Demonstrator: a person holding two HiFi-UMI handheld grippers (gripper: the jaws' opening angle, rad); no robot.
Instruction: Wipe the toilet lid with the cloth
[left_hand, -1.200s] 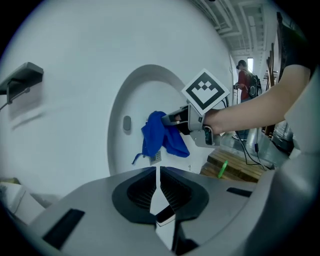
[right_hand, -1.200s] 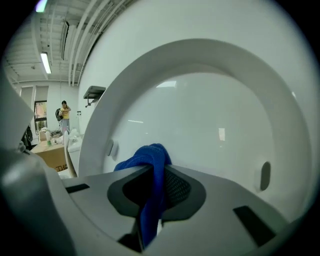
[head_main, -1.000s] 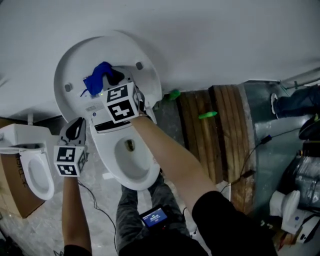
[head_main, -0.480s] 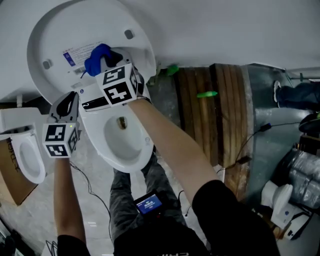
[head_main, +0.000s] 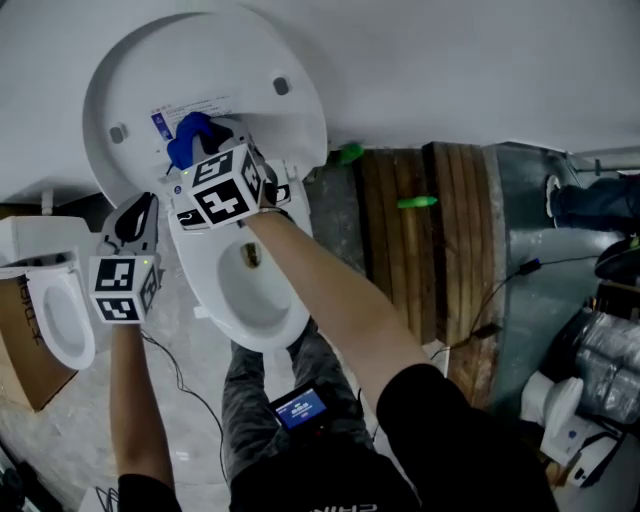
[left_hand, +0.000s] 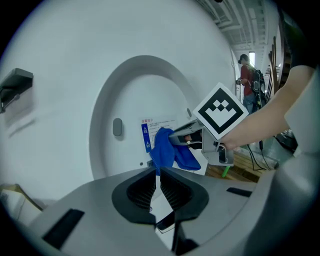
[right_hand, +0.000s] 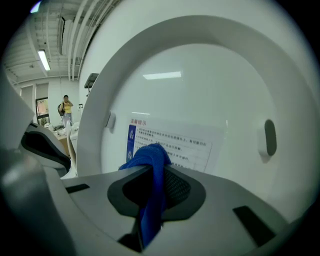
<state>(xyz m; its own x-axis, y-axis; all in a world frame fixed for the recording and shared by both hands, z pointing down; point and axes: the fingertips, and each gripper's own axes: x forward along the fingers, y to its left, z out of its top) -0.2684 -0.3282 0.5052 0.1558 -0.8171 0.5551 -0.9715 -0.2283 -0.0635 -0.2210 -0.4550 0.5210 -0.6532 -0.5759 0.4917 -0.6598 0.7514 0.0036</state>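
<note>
We see the right hand-held gripper (head_main: 212, 140) pinching the blue cloth (right_hand: 150, 159) between its jaws. The bunched end is up at the inner face of the upright toilet lid (head_main: 250, 60), covering the left edge of the printed label (right_hand: 185, 142). The left hand-held gripper (left_hand: 158, 186) hangs beside the bowl (head_main: 255, 300) — jaws pressed together, nothing between them

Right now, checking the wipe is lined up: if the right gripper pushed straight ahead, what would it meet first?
Probably the printed label on the raised toilet lid, the blue cloth clamped in the right gripper touching first; depth is unclear.
</note>
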